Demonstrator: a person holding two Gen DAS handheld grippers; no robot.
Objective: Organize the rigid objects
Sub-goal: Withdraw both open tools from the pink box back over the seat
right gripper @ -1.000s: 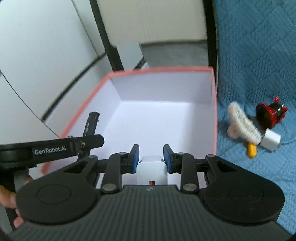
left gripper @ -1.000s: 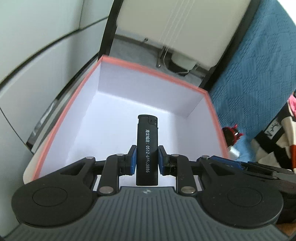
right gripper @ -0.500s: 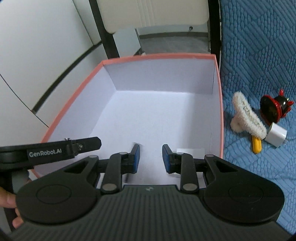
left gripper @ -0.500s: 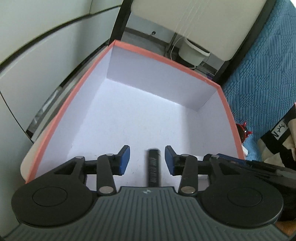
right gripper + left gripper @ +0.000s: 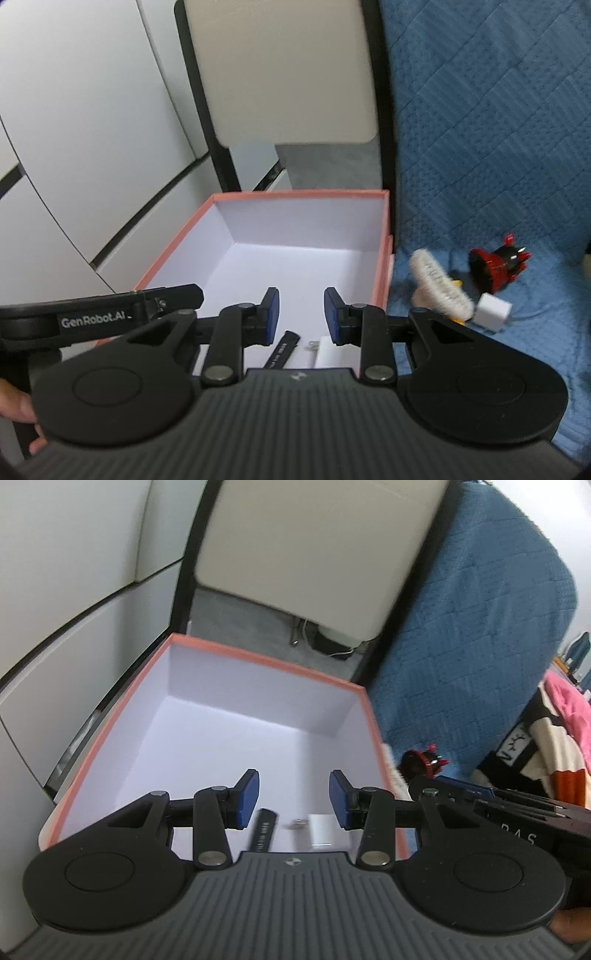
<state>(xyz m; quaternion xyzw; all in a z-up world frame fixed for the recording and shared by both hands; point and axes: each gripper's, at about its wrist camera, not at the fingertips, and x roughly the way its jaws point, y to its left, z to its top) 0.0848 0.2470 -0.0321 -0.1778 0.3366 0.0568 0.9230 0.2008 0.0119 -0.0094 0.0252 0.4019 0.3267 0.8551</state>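
An open box with an orange rim (image 5: pixel 266 660) (image 5: pixel 295 193) and white inside stands beside a blue quilted seat. A black lighter (image 5: pixel 264 830) (image 5: pixel 282 350) and a white charger plug (image 5: pixel 320 829) (image 5: pixel 330 352) lie on the box floor at its near end. My left gripper (image 5: pixel 293 799) is open and empty above them. My right gripper (image 5: pixel 301 315) is open and empty above the same spot. The left gripper's body (image 5: pixel 99 317) shows at the left of the right wrist view.
On the blue seat (image 5: pixel 480 147) right of the box lie a fluffy white brush with a yellow handle (image 5: pixel 439 288), a red and black toy (image 5: pixel 496 264) (image 5: pixel 424 762) and a second white charger cube (image 5: pixel 493 312). Striped and pink fabric (image 5: pixel 546 738) lies at far right. White cabinet panels (image 5: pixel 92 147) stand left.
Both grippers opened and dropped their loads: the lighter from the left and the white charger from the right now lie in the box. Both grippers have pulled up and back.
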